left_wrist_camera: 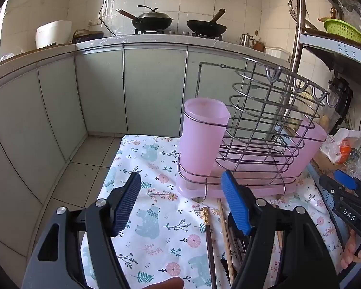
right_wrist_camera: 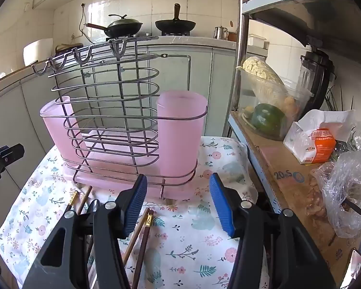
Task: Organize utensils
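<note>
claws [left_wrist_camera: 181, 207] gape; chopsticks [left_wrist_camera: 225, 236] beneath.

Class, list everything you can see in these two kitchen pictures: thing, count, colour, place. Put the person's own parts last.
Rack: one, silver wire, on the cloth.
Cups: two, pink, at the rack's ends.
Tray: one, pink, under the rack.
Chopsticks: several, brown, lying before the rack.
Cloth: one, white floral, on the table.
Woks: two, black, on the stove.
Kettle: one, silver, on the counter.
Left gripper: open, empty.
Right gripper: open, empty.
</note>
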The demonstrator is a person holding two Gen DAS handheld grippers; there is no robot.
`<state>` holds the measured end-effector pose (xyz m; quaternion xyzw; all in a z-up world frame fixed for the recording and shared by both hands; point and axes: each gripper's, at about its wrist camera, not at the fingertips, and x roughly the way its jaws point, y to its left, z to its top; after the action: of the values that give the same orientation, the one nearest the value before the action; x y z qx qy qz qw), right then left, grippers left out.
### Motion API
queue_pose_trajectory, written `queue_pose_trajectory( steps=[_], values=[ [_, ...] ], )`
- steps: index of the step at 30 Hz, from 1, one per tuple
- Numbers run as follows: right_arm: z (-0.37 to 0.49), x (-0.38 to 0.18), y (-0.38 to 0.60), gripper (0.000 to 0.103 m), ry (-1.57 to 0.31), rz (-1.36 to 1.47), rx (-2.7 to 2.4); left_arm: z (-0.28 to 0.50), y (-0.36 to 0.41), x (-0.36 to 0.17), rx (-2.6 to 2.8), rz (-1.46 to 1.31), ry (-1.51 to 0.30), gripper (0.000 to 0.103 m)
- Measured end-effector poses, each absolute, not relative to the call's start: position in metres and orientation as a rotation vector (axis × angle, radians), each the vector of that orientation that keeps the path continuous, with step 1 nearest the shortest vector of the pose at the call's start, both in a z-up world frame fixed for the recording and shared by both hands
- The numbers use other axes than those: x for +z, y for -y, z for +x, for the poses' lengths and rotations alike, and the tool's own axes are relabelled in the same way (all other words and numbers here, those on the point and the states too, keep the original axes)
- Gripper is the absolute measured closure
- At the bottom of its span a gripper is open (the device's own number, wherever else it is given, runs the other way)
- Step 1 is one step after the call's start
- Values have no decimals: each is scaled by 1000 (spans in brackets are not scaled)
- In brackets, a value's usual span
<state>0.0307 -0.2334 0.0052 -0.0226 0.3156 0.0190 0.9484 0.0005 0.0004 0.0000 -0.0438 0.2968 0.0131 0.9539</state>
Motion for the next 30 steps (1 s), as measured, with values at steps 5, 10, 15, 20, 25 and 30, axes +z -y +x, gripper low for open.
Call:
queue_pose_trajectory(
  steps=[5,10,15,20,25,30],
  values=[
    [31,5,233,50,-642,-45,35,0,0,0,27,-89,-599,33],
    [31,5,234,50,-644,-44,37,0,-1,0,28,-86,-599,33],
    [32,8,235,50,-646,-43,39,1,0,0,32,-83,-599,33],
    [31,5,234,50,-642,-46,35,-4,7,2,28,-83,-597,33],
    [30,9,234,50,-639,-50,35,-7,11,3,29,-83,-598,33],
    [30,10,235,50,-637,-52,36,-1,12,1,26,-81,-597,33]
  ],
)
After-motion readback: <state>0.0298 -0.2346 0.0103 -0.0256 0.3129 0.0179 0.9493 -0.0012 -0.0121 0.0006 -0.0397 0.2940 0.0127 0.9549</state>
